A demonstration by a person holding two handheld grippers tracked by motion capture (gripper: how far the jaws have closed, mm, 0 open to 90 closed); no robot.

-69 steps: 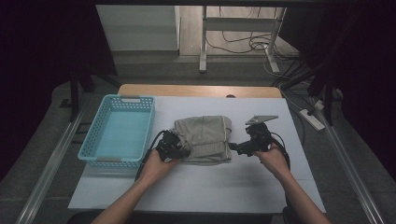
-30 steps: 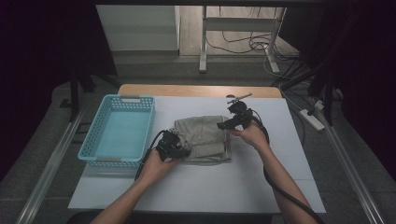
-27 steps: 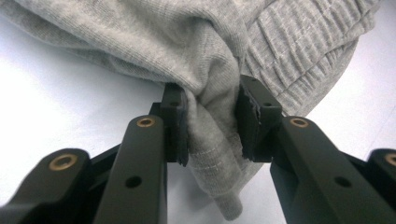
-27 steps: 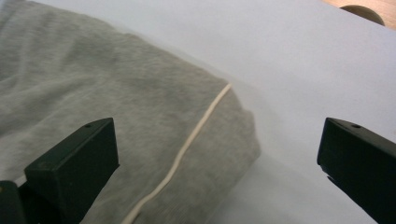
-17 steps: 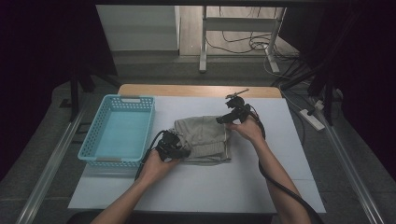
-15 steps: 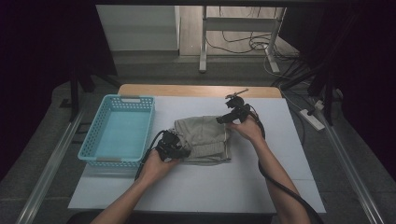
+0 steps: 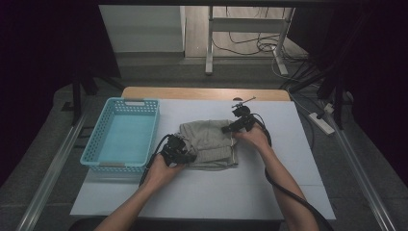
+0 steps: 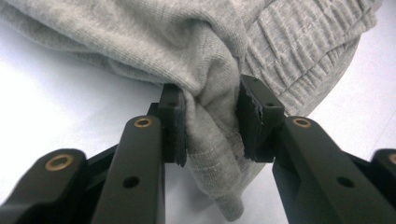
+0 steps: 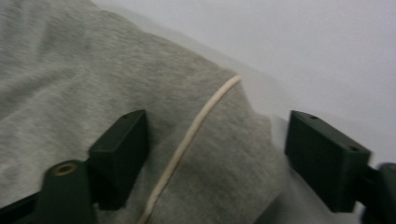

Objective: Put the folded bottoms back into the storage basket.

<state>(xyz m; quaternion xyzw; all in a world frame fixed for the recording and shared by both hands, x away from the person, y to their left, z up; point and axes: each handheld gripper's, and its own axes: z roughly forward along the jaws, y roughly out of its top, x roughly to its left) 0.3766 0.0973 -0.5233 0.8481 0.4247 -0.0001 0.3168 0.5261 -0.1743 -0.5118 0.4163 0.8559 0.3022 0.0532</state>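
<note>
A folded grey garment [image 7: 210,143] lies on the white table top [image 7: 202,192], near the middle. My left gripper [image 7: 185,155] is at its near left edge, shut on a bunched fold of the grey cloth [image 8: 212,116], with the ribbed waistband [image 8: 299,51] behind. My right gripper [image 7: 230,129] is at the garment's far right corner, open, its jaws wide apart over the grey cloth [image 9: 93,74] and a cream drawstring [image 9: 194,130] running between them.
A light blue plastic basket [image 7: 122,134] stands left of the garment. A wooden strip [image 7: 207,93] edges the table's far side. Cables and a power strip [image 7: 321,122] lie on the floor to the right.
My right gripper went from the garment's near right side up to its far right corner and settled there. The left gripper has stayed shut on the cloth.
</note>
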